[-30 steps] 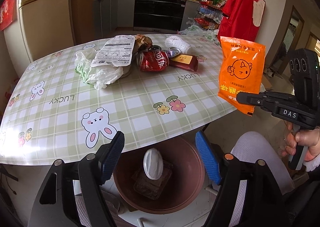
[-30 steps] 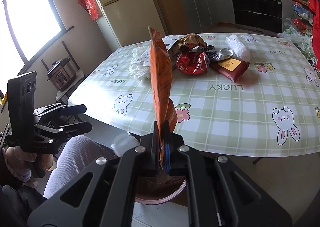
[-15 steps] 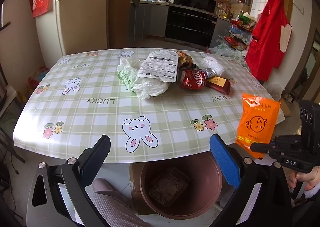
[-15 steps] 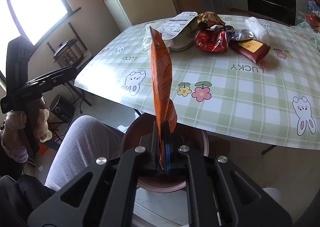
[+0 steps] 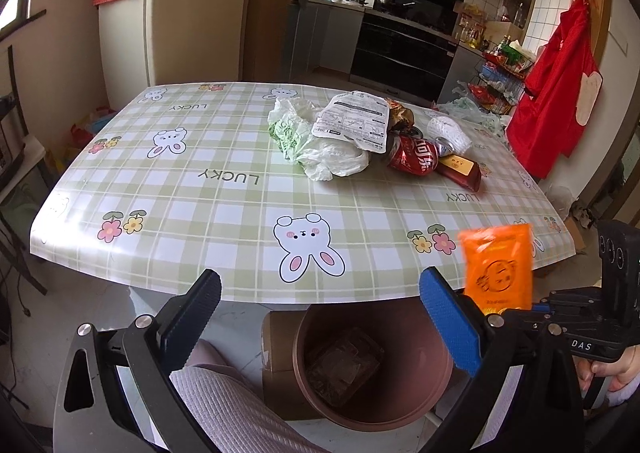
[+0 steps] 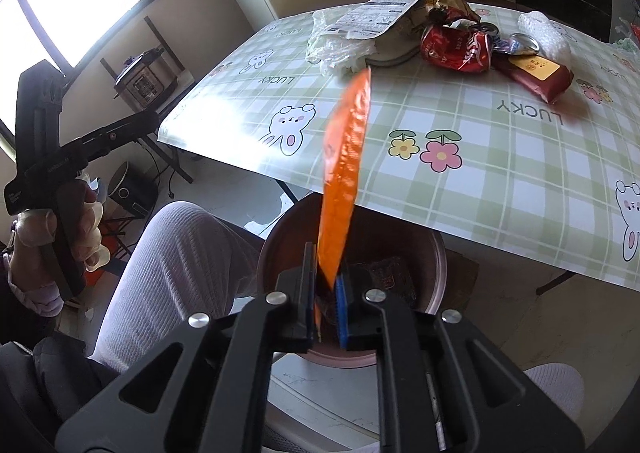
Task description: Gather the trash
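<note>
Releasing over the bin.
My right gripper (image 6: 325, 299) has just been loosening around the orange packet (image 6: 344, 177) above the brown bin (image 6: 276, 237) at the table's (image 6: 500, 157) near edge; left gripper (image 5: 320, 327) spread wide, empty.

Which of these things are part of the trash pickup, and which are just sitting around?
Job: orange snack packet, brown bin, crushed red can, white plastic bag, dark red pouch.
Lying about: fridge, red apron, rice cooker.

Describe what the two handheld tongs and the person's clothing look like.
Both tongs are black, angular frames with triangular cut-outs, silver pivot bolts and ribbed blue pads. The right tongs have a black upright handle block lettered "DAS" in white. The left tongs look alike. The person wears pale ribbed trousers. No cables show.
</note>
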`<act>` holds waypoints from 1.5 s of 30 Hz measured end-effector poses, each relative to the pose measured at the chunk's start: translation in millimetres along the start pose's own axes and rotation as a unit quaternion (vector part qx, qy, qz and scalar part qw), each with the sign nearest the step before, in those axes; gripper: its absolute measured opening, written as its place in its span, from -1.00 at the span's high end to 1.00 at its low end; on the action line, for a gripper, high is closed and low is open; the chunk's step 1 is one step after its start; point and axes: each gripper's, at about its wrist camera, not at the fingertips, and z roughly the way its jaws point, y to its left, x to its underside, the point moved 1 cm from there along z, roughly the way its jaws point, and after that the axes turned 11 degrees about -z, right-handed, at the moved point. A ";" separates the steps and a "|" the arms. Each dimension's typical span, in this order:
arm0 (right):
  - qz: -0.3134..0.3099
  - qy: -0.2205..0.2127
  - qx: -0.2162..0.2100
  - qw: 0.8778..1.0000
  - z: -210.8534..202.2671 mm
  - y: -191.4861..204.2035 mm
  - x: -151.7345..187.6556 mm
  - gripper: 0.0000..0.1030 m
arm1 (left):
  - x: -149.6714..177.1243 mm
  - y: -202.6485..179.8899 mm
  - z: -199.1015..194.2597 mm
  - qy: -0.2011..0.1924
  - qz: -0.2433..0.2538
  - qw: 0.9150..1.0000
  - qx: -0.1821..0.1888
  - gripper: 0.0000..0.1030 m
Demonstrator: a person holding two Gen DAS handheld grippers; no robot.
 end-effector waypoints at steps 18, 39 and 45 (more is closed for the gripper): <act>0.039 -0.057 0.122 0.990 -24.5 -28.4 -4.8 -0.89 | 2.1 -10.0 5.9 0.001 0.021 1.000 -0.007 -0.89; 0.134 -0.041 0.203 0.969 -25.1 -111.3 11.5 -0.89 | -32.6 -56.7 66.2 0.008 0.108 0.994 -0.012 -0.89; 0.134 -0.023 0.200 0.970 -13.8 -130.0 1.8 -0.89 | -49.0 -68.4 91.7 0.021 0.112 0.994 -0.008 -0.89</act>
